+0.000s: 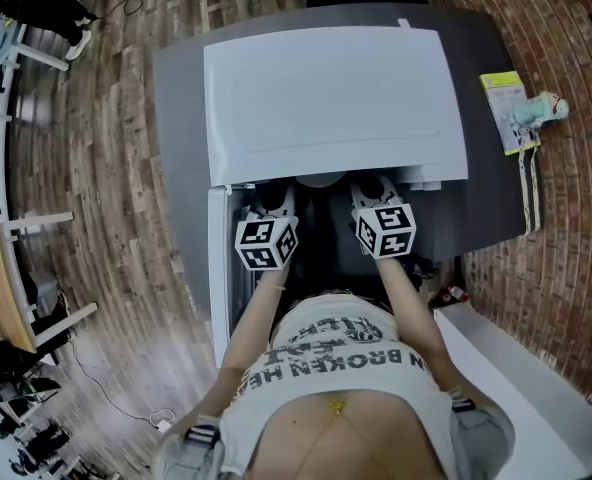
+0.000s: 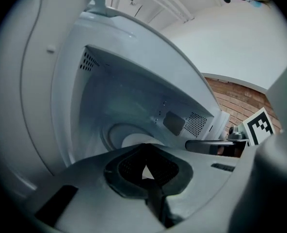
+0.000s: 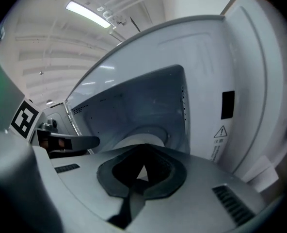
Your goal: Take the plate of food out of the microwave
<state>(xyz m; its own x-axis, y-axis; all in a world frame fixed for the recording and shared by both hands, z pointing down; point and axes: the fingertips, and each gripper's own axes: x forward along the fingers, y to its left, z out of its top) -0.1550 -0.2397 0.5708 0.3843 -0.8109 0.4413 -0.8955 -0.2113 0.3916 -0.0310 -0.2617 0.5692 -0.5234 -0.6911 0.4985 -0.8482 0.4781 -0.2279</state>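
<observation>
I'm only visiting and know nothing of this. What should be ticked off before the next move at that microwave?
1. Microwave door open: ok.
2. Plate in sight inside, ahead of both grippers: ok.
3. Left gripper open to take the rim: not ok, its jaws are together.
4. Right gripper open to take the rim: not ok, its jaws are together.
5. Food sitting safely on the plate: cannot tell.

Here the microwave (image 1: 331, 103) sits on the worktop (image 1: 181, 118), its door (image 1: 219, 278) open at the left, plate (image 3: 134, 141) inside, left tongs (image 2: 144, 171) and right tongs (image 3: 141, 171) side by side at its mouth.
</observation>
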